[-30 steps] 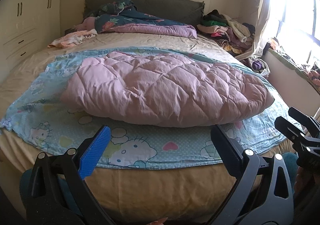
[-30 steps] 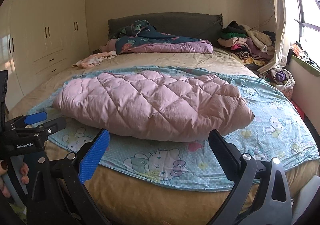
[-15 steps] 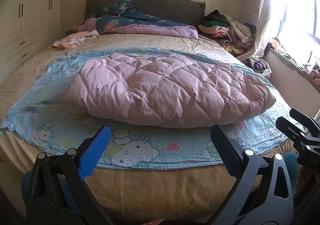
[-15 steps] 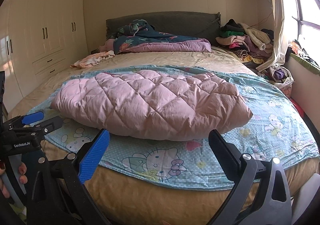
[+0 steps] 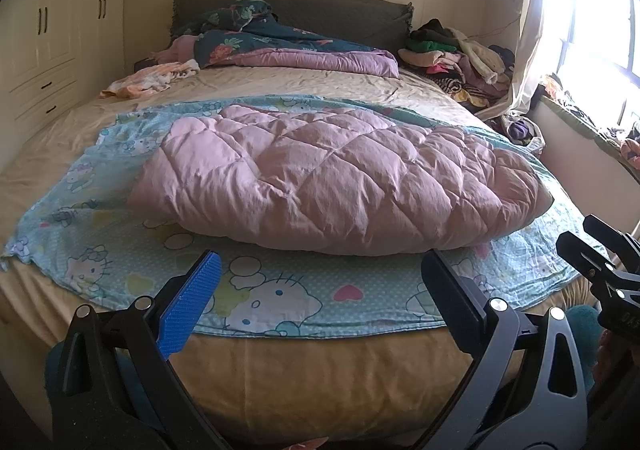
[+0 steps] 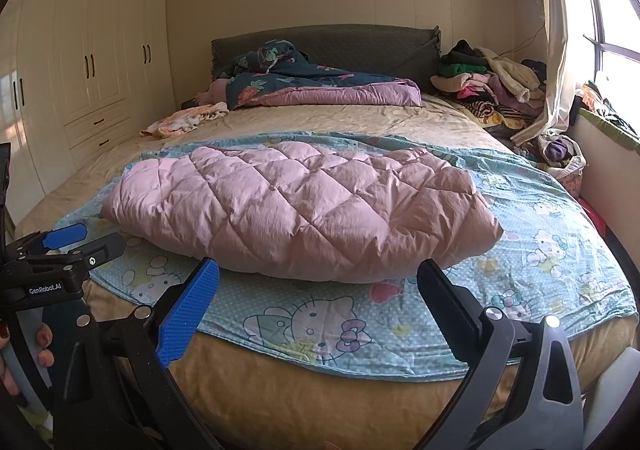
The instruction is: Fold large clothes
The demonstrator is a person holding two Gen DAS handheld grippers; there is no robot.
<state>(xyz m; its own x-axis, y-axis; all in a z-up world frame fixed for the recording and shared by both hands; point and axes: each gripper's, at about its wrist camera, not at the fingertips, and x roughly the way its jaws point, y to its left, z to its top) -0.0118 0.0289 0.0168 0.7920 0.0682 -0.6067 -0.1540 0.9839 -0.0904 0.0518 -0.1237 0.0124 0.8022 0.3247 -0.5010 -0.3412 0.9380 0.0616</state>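
A pink quilted garment (image 5: 340, 178) (image 6: 296, 206) lies folded into a puffy bundle on a light-blue cartoon-cat sheet (image 5: 280, 298) (image 6: 320, 314) spread over the bed. My left gripper (image 5: 320, 270) is open at the foot of the bed, short of the sheet's near edge, holding nothing. My right gripper (image 6: 318, 278) is open too, a little to the right, also empty. In the left wrist view the right gripper's black fingers (image 5: 592, 250) show at the right edge. The left gripper (image 6: 72, 242) and a hand (image 6: 24, 350) appear at the left of the right wrist view.
The bed (image 5: 320, 378) has a beige cover and a dark headboard (image 6: 360, 46). A dark floral duvet (image 6: 312, 86) and a small peach cloth (image 6: 184, 122) lie near the head. Piled clothes (image 6: 488, 86) sit at the back right by the window; wardrobes (image 6: 80, 62) stand left.
Both cameras have drifted slightly; the pink bundle and sheet lie as before. Both grippers stay open and empty.
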